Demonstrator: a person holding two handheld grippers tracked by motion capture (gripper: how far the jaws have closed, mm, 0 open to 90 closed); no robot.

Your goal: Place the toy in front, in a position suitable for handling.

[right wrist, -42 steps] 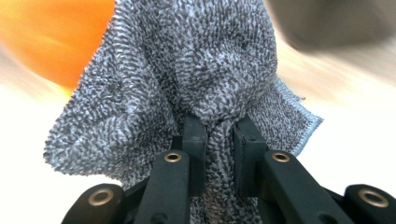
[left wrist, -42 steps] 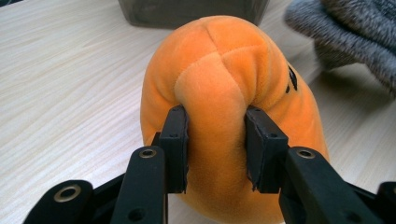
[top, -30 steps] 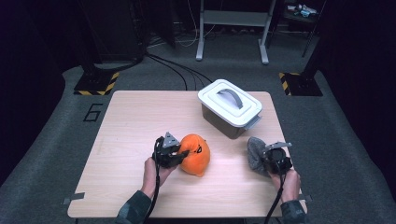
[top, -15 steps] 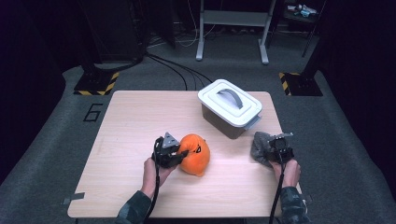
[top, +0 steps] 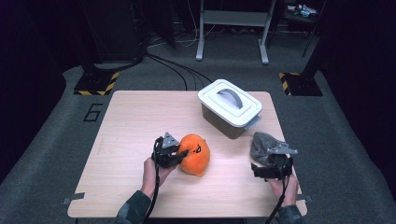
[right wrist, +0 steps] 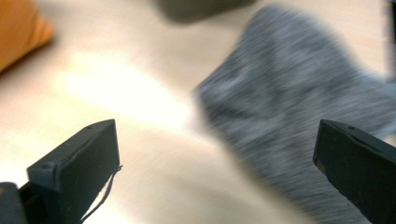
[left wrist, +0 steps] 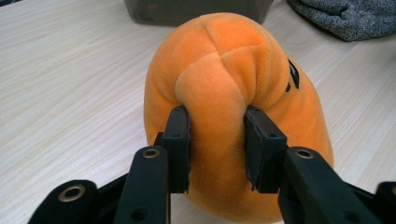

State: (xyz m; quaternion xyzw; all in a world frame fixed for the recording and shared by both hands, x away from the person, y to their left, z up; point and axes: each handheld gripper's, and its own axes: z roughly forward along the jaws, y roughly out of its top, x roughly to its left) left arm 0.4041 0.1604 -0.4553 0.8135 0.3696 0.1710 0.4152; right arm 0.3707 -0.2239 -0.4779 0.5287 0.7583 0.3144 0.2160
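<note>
An orange plush pumpkin with a black face lies near the middle of the wooden table. My left gripper comes at it from the left and is shut on a fold of the orange plush, which bulges between the pads. A crumpled grey cloth lies near the table's right edge. Just on the person's side of it is my right gripper; its jaws have just been opening and stand wide apart. In the blurred right gripper view the grey cloth lies ahead of the jaws, free of both pads.
A grey box with a white handled lid stands at the back right of the table, just beyond the cloth and the plush. The left half of the table is bare wood. Dark floor with cables surrounds the table.
The right gripper carried the grey cloth a little away from the person, let it go and drew back with its jaws wide. The left gripper and the plush have stayed put.
</note>
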